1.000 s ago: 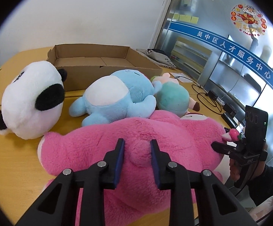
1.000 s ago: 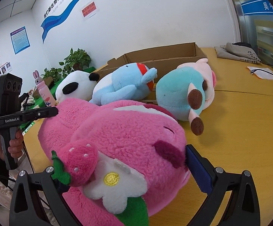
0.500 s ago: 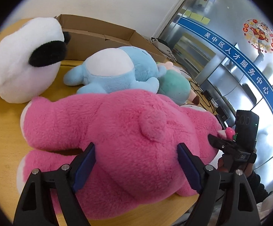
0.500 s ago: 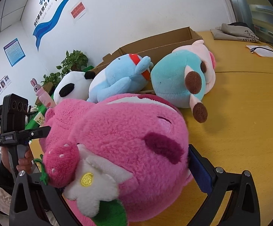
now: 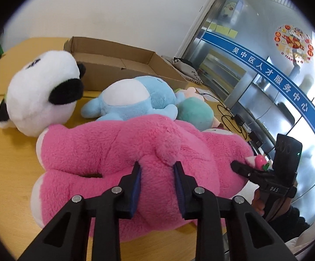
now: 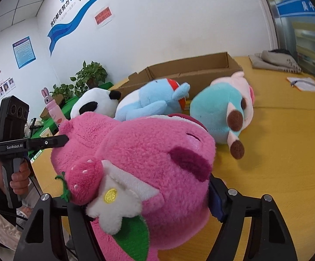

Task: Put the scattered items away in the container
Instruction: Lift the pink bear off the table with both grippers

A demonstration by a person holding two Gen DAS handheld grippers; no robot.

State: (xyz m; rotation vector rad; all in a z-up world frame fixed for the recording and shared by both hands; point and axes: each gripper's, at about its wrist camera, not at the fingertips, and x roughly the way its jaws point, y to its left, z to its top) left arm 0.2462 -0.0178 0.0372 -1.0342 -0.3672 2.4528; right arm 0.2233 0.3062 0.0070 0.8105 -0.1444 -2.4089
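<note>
Grasp step: the big pink fluffy bear plush [image 5: 122, 152] lies on the table in front of the open cardboard box [image 5: 122, 63]. Left gripper [image 5: 157, 187], jaws just narrowed, pinches its fur; right gripper [image 6: 148, 204], just closing, clamps its head. Next: lift together into the box.

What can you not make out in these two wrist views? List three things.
- Cardboard box floor, right wrist view: hidden behind its near wall and the plush toys.
- Pink plush bear underside, both views: against the table.
- Right gripper left pad, right wrist view: covered by the bear's strawberry.
</note>
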